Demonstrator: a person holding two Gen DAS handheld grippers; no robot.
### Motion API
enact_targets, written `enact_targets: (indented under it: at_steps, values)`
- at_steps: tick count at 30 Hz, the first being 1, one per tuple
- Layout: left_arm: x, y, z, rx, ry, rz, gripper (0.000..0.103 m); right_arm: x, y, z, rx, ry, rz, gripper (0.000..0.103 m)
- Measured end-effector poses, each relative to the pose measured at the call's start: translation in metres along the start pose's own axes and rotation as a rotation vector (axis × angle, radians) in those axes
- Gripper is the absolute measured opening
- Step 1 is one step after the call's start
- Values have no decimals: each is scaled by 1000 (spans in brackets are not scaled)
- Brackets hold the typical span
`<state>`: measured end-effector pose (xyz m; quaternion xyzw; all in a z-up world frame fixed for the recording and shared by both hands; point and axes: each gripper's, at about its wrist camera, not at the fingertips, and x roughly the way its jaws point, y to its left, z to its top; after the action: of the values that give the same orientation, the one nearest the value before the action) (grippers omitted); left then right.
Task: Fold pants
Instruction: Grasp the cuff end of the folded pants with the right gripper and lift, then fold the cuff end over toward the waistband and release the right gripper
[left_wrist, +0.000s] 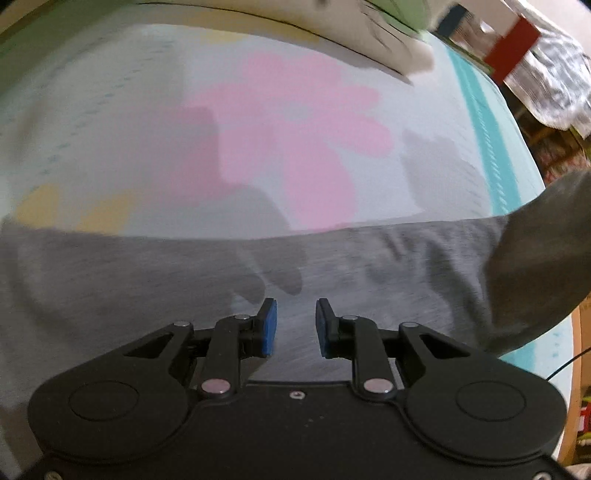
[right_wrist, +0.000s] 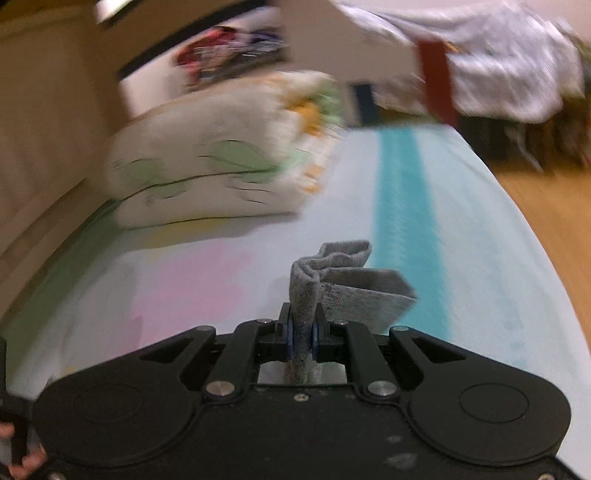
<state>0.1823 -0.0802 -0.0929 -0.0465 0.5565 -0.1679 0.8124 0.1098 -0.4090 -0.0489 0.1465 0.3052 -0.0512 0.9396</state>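
Right gripper (right_wrist: 303, 339) clamped on grey pants (right_wrist: 354, 291); left gripper (left_wrist: 295, 326) apart above them.

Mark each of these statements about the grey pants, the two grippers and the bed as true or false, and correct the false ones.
1. The right gripper is clamped on a bunched fold of the grey knit pants. True.
2. The left gripper holds pants fabric between its blue pads. False: its jaws stand apart with nothing between them, above the grey cloth.
3. The pale bed sheet carries a large pink flower print. True.
4. The folded cream quilt with green leaf shapes lies on top of the pants. False: it sits apart, at the far end of the bed.
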Motion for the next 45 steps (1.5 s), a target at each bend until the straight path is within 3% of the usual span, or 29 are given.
enact_targets:
  at_steps: [4, 8, 11, 15, 17, 18, 20, 24, 30, 34, 40, 45]
  values:
    - [-24, 40, -11, -28, -13, 15, 30, -20, 88, -4, -207, -46, 77, 11]
    - [-45, 86, -21, -71, -31, 49, 30, -33, 177, -34, -378, -63, 200, 11]
    - [-59, 128, -28, -154, -49, 83, 30, -30, 244, -80, -505, -44, 288, 10]
    - [-72, 180, -31, -270, -73, 151, 30, -3, 312, -153, -615, 63, 356, 10]
    - [-75, 191, -33, -286, -81, 178, 30, 10, 336, -192, -681, 112, 365, 12]
    - [-76, 194, -33, -288, -84, 184, 30, 14, 345, -207, -722, 121, 354, 18]
    - [-76, 198, -34, -287, -78, 184, 30, 20, 356, -232, -810, 131, 304, 20]
    - [-80, 199, -34, -269, -78, 154, 30, 3, 351, -239, -834, 118, 342, 25]
    - [-77, 165, -34, -170, -83, 102, 31, -18, 323, -192, -744, 118, 402, 29]
    - [-72, 145, -39, -131, -65, 56, 33, -26, 272, -157, -589, 169, 337, 30]
    - [-55, 138, -46, -154, -43, 53, 37, -17, 190, -108, -307, 226, 195, 34]
    - [-46, 134, -53, -153, -16, 6, 39, -6, 165, -97, -175, 227, 171, 35]
